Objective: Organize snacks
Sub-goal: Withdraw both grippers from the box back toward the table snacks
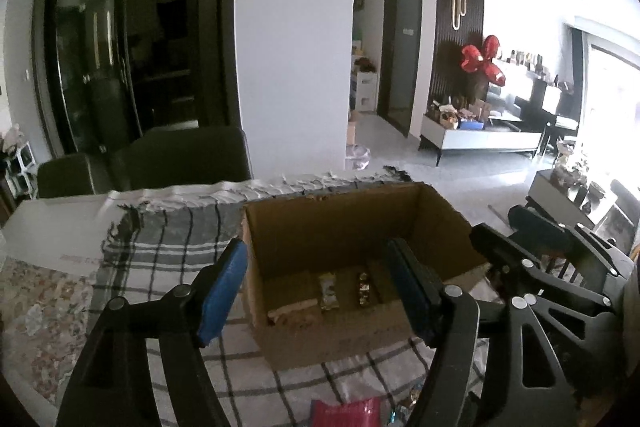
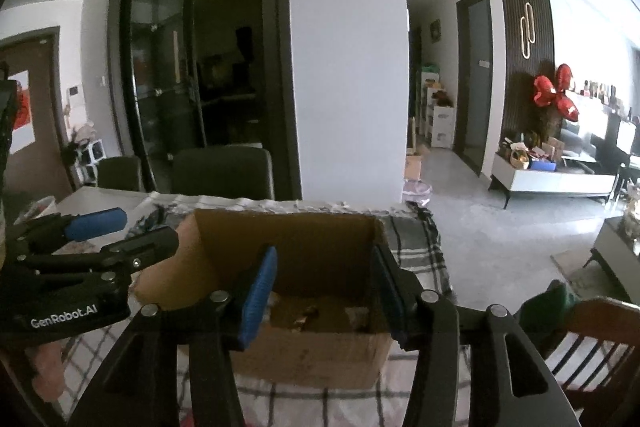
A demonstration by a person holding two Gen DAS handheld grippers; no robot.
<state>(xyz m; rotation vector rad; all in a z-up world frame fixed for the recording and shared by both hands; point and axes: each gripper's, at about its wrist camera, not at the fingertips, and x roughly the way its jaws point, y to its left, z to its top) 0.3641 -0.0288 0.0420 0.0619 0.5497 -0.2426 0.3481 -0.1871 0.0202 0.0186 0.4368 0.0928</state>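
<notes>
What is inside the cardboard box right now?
The cardboard box holds a few snack packets on its floor: a pale wrapper, a dark shiny one and a flat packet. The near wall hides the front strip of the floor.

- "GenRobot.AI" is read in white letters on the black plastic body of the left gripper (image 2: 96, 239), seen at the left edge of the right wrist view.
- Faint reddish print is seen on the white flat box (image 1: 60, 231) lying on the table in the left wrist view; too blurred to be read.
- Print is seen on the small snack packets (image 1: 329, 291) inside the brown cardboard box (image 1: 348, 227); not legible.
- A small sign plate (image 2: 485, 63) is seen on the dark grey door down the hallway; its text cannot be made out.
- No other text, numbers or brands can be read.
</notes>
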